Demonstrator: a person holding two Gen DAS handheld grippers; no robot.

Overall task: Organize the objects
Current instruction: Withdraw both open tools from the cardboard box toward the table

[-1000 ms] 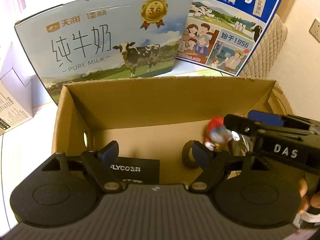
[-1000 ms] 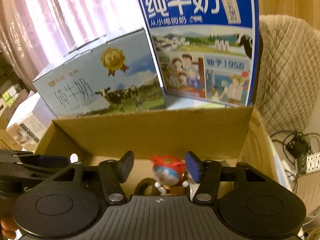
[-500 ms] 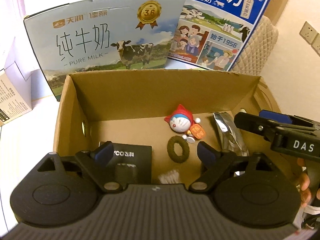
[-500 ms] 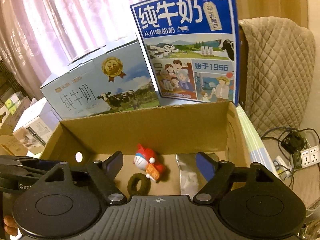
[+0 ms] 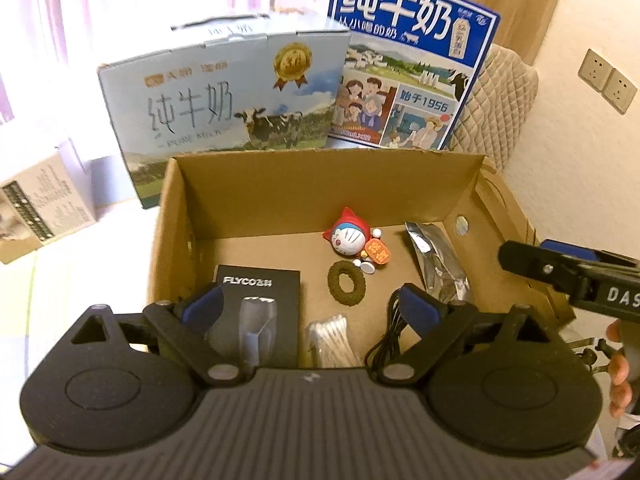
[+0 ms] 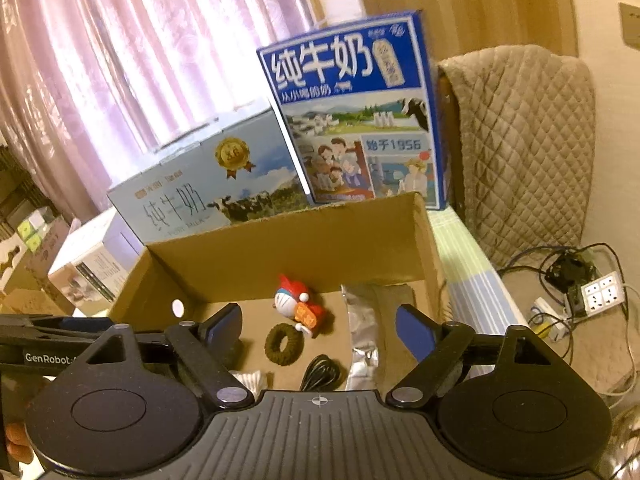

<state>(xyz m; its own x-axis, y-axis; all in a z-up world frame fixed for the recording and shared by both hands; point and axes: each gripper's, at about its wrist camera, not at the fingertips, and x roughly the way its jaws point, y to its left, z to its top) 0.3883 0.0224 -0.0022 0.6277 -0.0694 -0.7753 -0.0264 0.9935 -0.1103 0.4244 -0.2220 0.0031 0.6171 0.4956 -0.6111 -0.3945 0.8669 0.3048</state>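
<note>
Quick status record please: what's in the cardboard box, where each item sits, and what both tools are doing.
container: cardboard box, open top
toy: Doraemon figure, toward the back wall
ring: brown hair tie, just in front of the figure
pouch: silver foil packet, right side
shaver: black FLYCO box, left side, lying flat
swabs: cotton swabs, near front
cable: black cord, right of the swabs
left tool: open, empty, above the box
right tool: open, empty, above the box
behind box: two milk cartons
</note>
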